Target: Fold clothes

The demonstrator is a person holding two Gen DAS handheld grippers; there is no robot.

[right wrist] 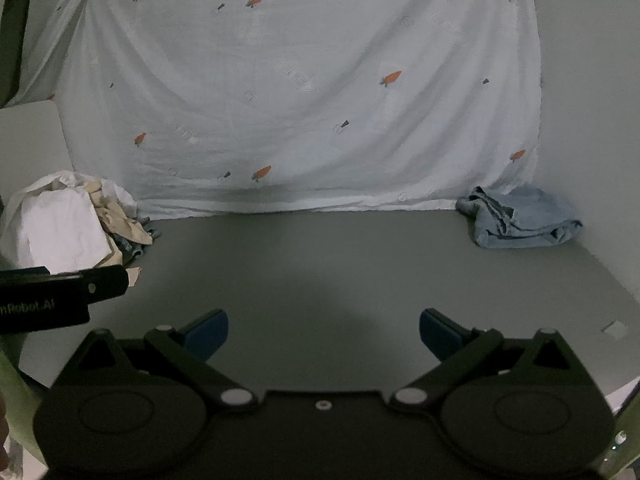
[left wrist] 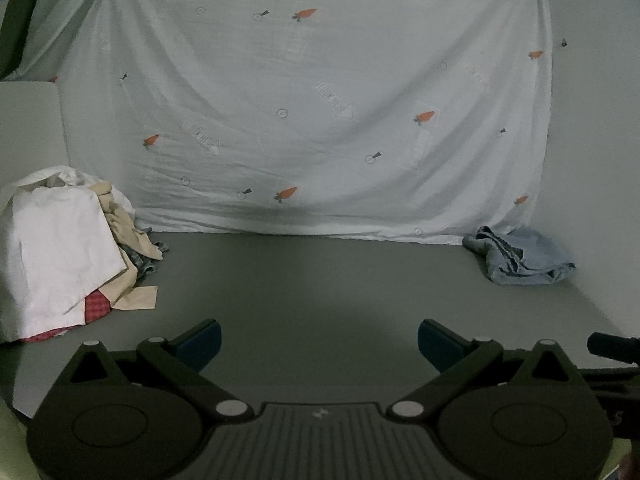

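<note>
Behind everything hangs a pale carrot-print sheet (left wrist: pixel 304 112), draped in soft folds and reaching down to the back edge of the grey worktop (left wrist: pixel 320 280). That worktop spreads wide and dim across both wrist views.

Next in size is the heap of unfolded clothes (left wrist: pixel 68 248) at the worktop's far left: a white garment (left wrist: pixel 60 252) lies on top, beige cloth (left wrist: pixel 128 240) spills out beside it, and a red checked piece (left wrist: pixel 96 306) shows at the bottom edge. In the right wrist view the same heap (right wrist: pixel 72 220) sits at the left, partly behind the black body of the other tool.

Smaller, at the far right against the sheet's hem, rests a crumpled light-blue denim garment (left wrist: pixel 520 256), seen also from the right wrist (right wrist: pixel 520 220).

Closest to each camera, the left hand-held gripper (left wrist: pixel 319 344) has its blue-padded fingers (left wrist: pixel 204 340) spread wide with nothing between them; the clothes heap lies ahead and to its left, apart from it. The right hand-held gripper (right wrist: pixel 323 334) is likewise spread and holds nothing, over bare worktop, with the denim garment well ahead to its right and the heap off to its left.
</note>
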